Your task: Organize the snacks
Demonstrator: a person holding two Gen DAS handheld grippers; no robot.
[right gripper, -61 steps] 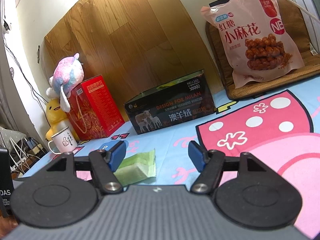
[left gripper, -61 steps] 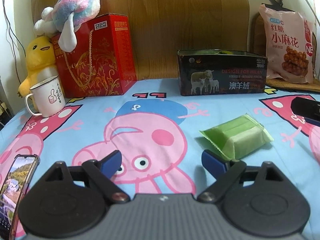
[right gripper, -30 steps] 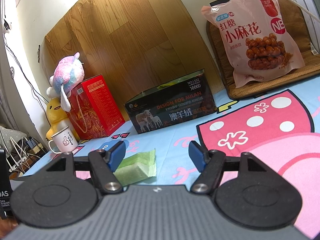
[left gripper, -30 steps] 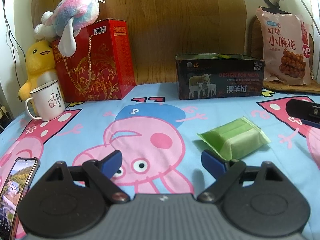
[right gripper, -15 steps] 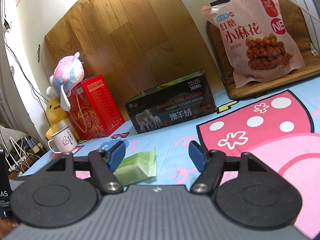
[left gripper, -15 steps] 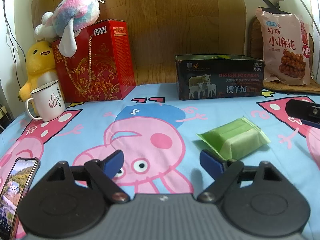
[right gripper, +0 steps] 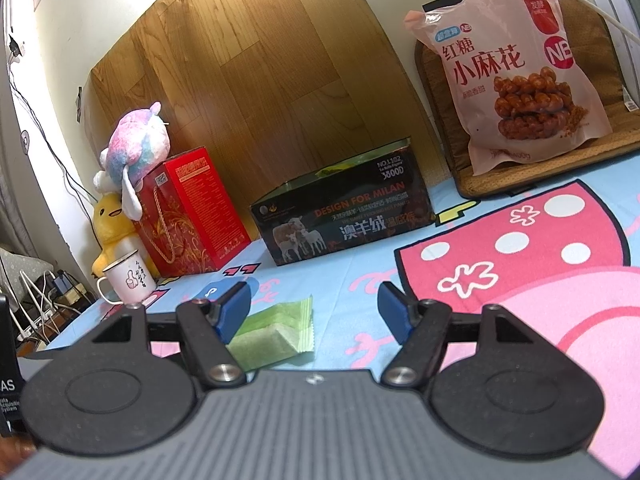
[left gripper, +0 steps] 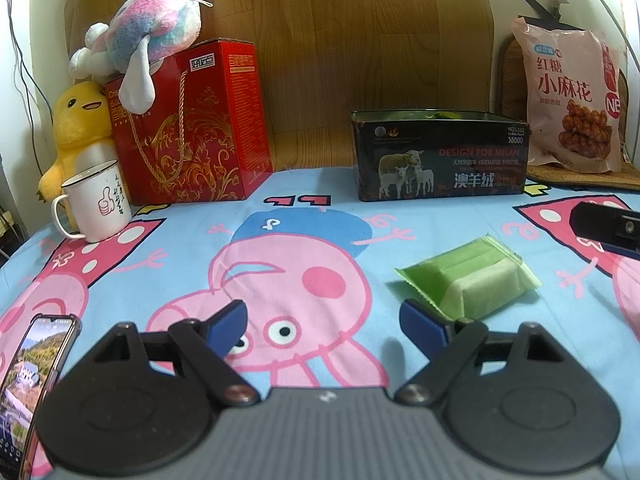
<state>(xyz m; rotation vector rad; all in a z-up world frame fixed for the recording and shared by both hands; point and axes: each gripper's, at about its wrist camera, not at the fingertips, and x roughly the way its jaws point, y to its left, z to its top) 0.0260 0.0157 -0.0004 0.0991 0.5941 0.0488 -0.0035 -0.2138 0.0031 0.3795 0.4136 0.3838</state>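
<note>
A green wrapped snack (left gripper: 470,278) lies on the Peppa Pig cloth, just beyond the right finger of my left gripper (left gripper: 324,330), which is open and empty. In the right wrist view the same snack (right gripper: 276,332) lies behind the left finger of my right gripper (right gripper: 314,312), also open and empty. A dark open box with sheep printed on it (left gripper: 440,156) stands at the back, with something green inside; it also shows in the right wrist view (right gripper: 344,220). A pink bag of twisted snacks (left gripper: 572,98) leans at the back right (right gripper: 516,64).
A red gift box (left gripper: 188,126) with a pastel plush (left gripper: 148,32) on top, a yellow duck plush (left gripper: 78,128) and a white mug (left gripper: 98,202) stand at the back left. A phone (left gripper: 30,376) lies at the front left. A wooden board (left gripper: 320,40) backs the table.
The left view has shifted slightly, and the jaws have narrowed a touch. The right gripper and the snack have not moved.
</note>
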